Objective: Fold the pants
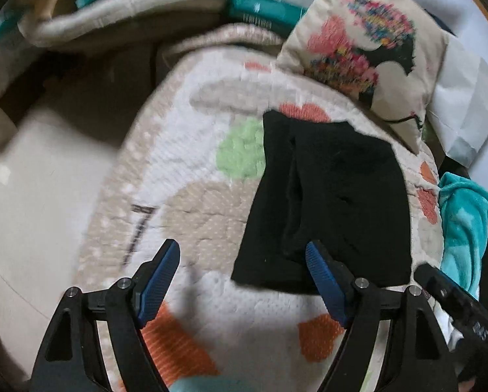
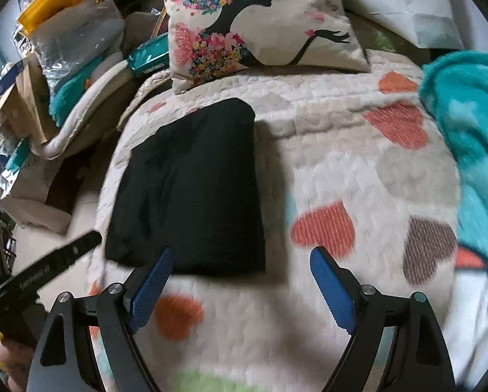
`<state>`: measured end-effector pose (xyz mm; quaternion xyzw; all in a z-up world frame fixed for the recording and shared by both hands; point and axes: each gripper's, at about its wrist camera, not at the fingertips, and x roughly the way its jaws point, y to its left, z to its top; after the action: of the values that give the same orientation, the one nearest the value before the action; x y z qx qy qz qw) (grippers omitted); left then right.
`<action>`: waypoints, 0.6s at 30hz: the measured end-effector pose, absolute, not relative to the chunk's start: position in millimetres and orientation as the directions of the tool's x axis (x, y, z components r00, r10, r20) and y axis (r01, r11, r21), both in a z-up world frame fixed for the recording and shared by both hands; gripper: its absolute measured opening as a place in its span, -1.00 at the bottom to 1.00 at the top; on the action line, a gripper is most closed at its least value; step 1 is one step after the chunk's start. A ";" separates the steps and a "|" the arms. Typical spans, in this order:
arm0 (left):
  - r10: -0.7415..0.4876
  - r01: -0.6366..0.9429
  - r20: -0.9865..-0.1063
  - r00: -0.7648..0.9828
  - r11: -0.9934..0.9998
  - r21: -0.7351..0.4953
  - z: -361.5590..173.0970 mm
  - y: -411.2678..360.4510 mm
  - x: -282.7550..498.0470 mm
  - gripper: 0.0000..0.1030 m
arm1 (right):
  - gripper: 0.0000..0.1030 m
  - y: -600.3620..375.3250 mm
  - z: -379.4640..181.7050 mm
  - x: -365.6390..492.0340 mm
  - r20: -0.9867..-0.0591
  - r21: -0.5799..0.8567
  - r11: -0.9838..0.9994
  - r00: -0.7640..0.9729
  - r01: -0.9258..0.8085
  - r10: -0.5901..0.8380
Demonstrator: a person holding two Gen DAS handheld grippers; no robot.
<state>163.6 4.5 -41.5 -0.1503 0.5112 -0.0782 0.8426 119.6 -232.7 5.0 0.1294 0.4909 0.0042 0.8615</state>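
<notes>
One pair of black pants, folded into a soft rectangle, lies on the quilted heart-print bedspread. Left gripper and right gripper: jaws wide, empty.

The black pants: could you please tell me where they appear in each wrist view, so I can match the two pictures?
Left wrist view: the folded black pants lie right of centre on the quilt, ahead of the open left gripper.
Right wrist view: the pants lie left of centre, ahead of the open right gripper.
Shared landmark: the floral silhouette pillow, just beyond the pants.
</notes>
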 end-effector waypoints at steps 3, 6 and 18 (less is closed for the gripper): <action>-0.323 -0.002 -0.843 0.430 0.933 -0.359 -57.4 -3.9 171.9 0.53 | 0.74 -236.1 -17.3 145.0 -0.854 0.286 0.950 0.482 0.124 0.194; -0.333 0.021 -0.832 0.444 0.932 -0.362 -59.1 -11.8 172.4 0.53 | 0.48 -236.9 -34.1 156.2 -0.834 0.397 0.910 0.461 0.120 0.303; -0.424 0.056 -0.806 0.413 0.895 -0.442 -40.8 -26.8 164.8 0.38 | 0.18 -233.7 -3.9 153.5 -0.832 0.217 0.970 0.540 0.108 0.126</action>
<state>164.8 -26.8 -40.8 -0.1763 0.5217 -0.1459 0.8219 153.5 -233.7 -3.9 0.1220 0.4796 0.0050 0.8690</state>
